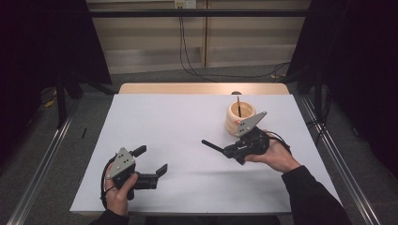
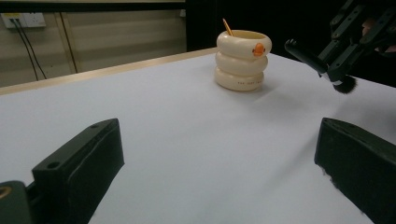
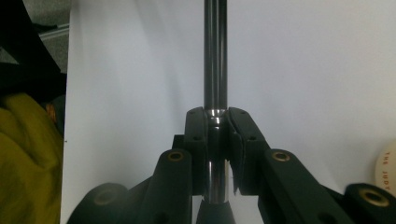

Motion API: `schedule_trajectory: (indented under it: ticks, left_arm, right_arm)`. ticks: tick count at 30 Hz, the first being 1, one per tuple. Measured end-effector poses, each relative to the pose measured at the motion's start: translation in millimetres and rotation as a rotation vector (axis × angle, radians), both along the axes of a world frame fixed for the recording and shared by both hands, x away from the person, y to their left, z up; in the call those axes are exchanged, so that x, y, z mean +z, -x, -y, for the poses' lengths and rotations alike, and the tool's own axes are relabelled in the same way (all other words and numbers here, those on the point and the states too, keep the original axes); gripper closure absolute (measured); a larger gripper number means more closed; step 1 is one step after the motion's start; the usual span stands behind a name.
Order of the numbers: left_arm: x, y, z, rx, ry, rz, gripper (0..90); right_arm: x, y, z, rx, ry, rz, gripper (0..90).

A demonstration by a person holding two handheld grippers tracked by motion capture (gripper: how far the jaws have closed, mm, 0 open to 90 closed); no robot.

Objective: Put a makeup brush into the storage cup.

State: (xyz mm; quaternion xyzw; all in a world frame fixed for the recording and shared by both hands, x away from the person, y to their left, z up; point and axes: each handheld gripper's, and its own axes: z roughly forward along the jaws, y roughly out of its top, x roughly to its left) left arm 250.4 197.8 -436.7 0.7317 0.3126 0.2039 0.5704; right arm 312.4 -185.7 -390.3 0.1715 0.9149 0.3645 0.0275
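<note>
A black glossy-handled brush (image 1: 213, 146) is clamped in my right gripper (image 1: 233, 152), which is shut on it right of the table's centre. The handle points left over the table, and dark bristles (image 2: 345, 86) show behind the jaws. In the right gripper view the handle (image 3: 215, 56) rises straight from the closed gripper (image 3: 215, 121). Just behind that hand stands a cream ringed cup (image 1: 240, 117) with a thin stick (image 1: 238, 105) in it. My left gripper (image 1: 151, 160) rests open and holds nothing near the front left. The left gripper (image 2: 217, 163) faces the cup (image 2: 243, 60).
The white table top (image 1: 187, 112) has a wooden strip along its far edge. Metal rails (image 1: 42, 159) run along both sides on the floor, and cables (image 1: 197, 70) trail behind. A blurred yellow shape (image 3: 28, 154) sits at the left of the right gripper view.
</note>
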Motion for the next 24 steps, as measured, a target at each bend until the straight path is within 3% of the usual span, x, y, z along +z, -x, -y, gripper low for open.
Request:
schedule_trajectory:
  ticks: [9,14,24]
  left_arm:
    - [-0.1,-0.3,-0.4,-0.001,0.003,-0.002,1.1]
    - [-0.1,-0.3,-0.3,-0.003,0.003,-0.002,1.2]
    - [-0.1,-0.1,-0.4,-0.014,0.001,-0.001,1.2]
  right_arm:
    - [-0.6,-3.6,-13.4,0.101,0.081,-0.017,78.3]
    - [-5.7,-4.5,-16.9,0.100,0.140,-0.025,78.4]
    - [-10.1,1.5,-25.2,0.161,0.225,-0.046,78.4]
